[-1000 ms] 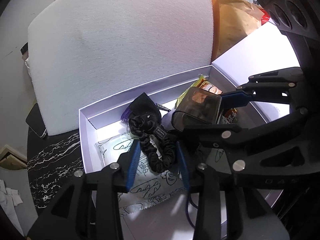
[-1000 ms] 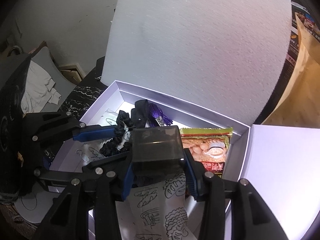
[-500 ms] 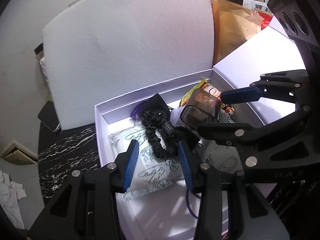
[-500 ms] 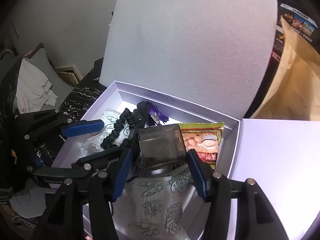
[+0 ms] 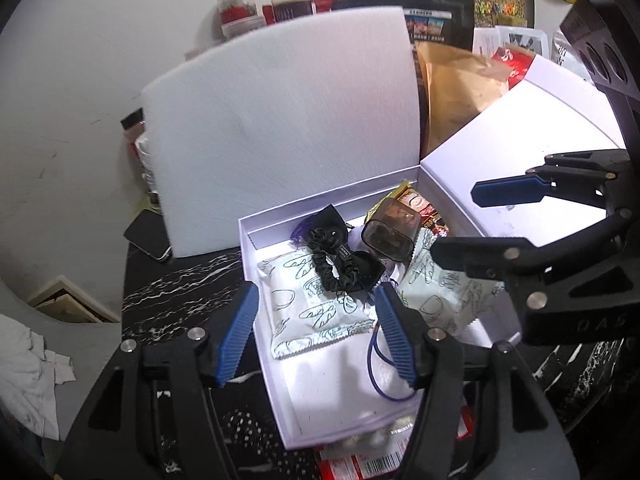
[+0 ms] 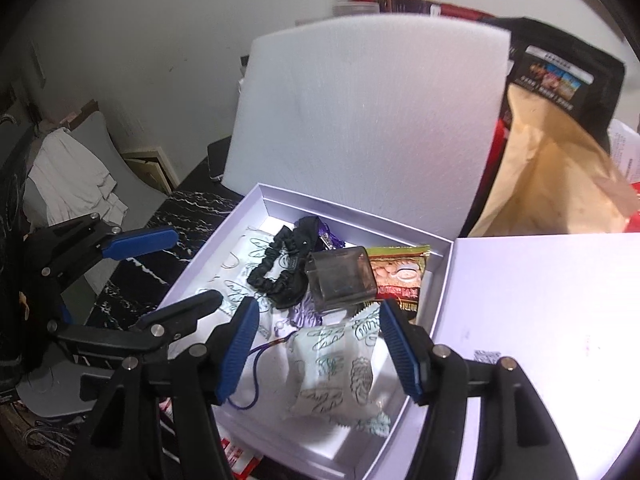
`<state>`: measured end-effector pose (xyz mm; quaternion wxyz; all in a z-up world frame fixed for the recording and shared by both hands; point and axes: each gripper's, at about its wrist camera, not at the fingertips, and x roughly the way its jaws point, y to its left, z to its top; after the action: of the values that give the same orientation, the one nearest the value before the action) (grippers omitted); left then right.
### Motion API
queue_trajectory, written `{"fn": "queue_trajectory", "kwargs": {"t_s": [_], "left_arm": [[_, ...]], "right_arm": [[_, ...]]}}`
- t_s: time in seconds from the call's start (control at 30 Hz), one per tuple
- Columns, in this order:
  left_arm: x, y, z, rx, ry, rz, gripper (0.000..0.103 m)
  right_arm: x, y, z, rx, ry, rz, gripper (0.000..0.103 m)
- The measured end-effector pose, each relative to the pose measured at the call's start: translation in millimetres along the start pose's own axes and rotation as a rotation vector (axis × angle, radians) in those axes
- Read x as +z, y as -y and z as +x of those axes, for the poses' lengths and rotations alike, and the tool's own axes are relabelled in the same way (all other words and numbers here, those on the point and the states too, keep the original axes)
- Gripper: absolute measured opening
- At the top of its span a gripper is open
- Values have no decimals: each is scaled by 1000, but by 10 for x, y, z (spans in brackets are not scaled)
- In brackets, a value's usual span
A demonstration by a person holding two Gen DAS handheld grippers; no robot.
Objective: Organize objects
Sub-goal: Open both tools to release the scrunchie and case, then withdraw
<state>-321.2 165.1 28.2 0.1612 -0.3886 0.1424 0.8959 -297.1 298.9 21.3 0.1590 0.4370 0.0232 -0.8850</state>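
Observation:
An open white box [image 5: 256, 264] [image 6: 224, 240] sits on a black marble table. Inside lie a black scrunchie [image 5: 340, 268] [image 6: 276, 272], a smoky translucent case [image 5: 390, 236] [image 6: 342, 280], two white printed snack packets [image 5: 308, 312] [image 6: 340, 376], a nut snack pack [image 6: 400, 276] and a blue cord [image 5: 378, 376]. My left gripper [image 5: 316, 336] is open and empty above the box's near left side. My right gripper [image 6: 316, 344] is open and empty just behind the case, above the box.
A white foam sheet [image 5: 280, 128] [image 6: 368, 120] stands behind the box. The box lid [image 6: 540, 340] lies to the right. A brown paper bag [image 6: 552, 176], jars [image 5: 260, 4], a phone [image 5: 146, 240] and red packets [image 5: 360, 464] surround the box.
My right gripper opened and let go of the smoky case, which now lies in the box. Both grippers pulled back and up from the box.

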Motion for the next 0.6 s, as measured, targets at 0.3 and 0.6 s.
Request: {"fn": "queue_trajectory", "kwargs": {"t_s": [0.3, 0.6], "left_arm": [[-157, 100, -507, 20, 20, -9, 62], [-341, 142, -1064, 56, 49, -53, 65]], "right_arm": [[-111, -131, -439, -8, 51, -13, 64], [-297, -333, -921, -14, 115, -41, 64]]}}
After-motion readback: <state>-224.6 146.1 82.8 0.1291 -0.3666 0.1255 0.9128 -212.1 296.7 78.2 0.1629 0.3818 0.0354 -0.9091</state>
